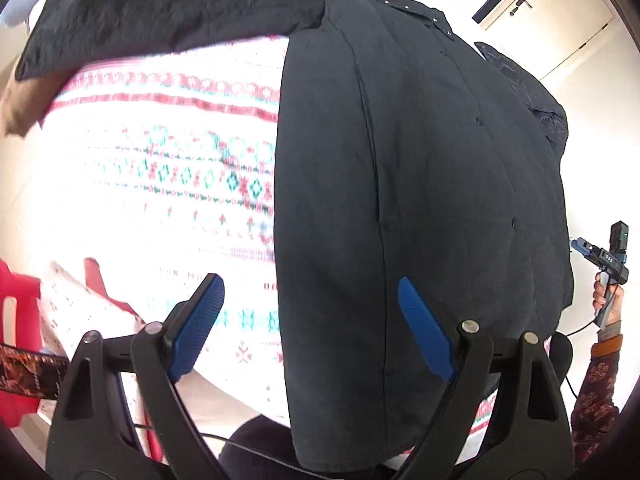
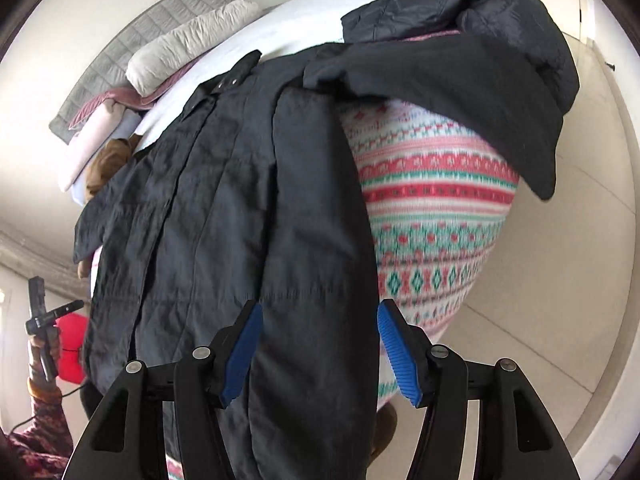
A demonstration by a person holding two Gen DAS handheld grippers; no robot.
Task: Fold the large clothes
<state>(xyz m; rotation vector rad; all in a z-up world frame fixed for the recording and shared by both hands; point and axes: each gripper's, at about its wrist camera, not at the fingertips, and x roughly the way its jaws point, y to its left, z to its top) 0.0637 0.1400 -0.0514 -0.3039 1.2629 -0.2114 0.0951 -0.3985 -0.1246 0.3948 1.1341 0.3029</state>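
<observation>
Dark jacket (image 2: 224, 208) lies lengthwise on the patterned bed cover (image 2: 432, 208), collar (image 2: 228, 76) pointing toward the pillows (image 2: 188, 44); left tool (image 1: 308, 324) and right tool (image 2: 316, 352) both spread, empty.

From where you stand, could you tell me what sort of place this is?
Most likely a bedroom: a bed with stacked pillows against a padded headboard, and a dark coat laid out.

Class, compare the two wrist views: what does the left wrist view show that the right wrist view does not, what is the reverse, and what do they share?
Only the left wrist view: a door handle on a cream door.
Only the right wrist view: a grey pillow, a quilted grey headboard and a second dark garment.
Both: the dark shirt lying on the patterned cover, and open blue-padded grippers, left and right.
</observation>
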